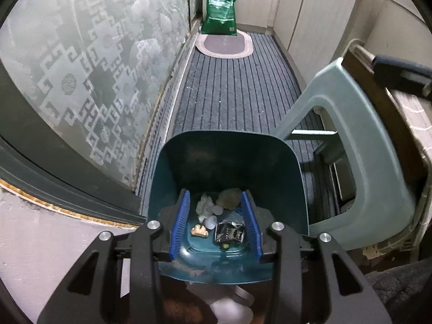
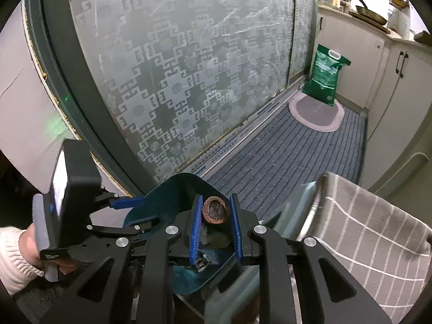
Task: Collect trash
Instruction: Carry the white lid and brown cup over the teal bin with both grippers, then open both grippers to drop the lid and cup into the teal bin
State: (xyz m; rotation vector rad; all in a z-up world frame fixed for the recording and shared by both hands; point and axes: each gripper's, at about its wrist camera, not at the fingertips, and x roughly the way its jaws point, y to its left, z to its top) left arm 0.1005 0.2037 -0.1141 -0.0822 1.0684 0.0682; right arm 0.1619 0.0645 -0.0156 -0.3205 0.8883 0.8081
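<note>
A dark teal dustpan (image 1: pixel 229 162) holds several bits of trash: crumpled paper (image 1: pixel 205 205), a black wrapper (image 1: pixel 229 233) and a small tan scrap (image 1: pixel 199 231). My left gripper (image 1: pixel 216 224) is shut on the dustpan, its blue pads on either side of the pan's near part. In the right wrist view my right gripper (image 2: pixel 216 214) is shut on a brown walnut shell (image 2: pixel 215 210) and holds it just above the dustpan (image 2: pixel 172 194). The left gripper (image 2: pixel 89 208) shows there too, clamped on the pan's left side.
A pale green plastic stool (image 1: pixel 364 145) stands right of the dustpan. A frosted patterned glass door (image 1: pixel 81 67) runs along the left. A striped grey mat (image 1: pixel 232 81) covers the floor, with a green bag (image 1: pixel 221 10) at the far end. A checked cloth (image 2: pixel 364 229) hangs right.
</note>
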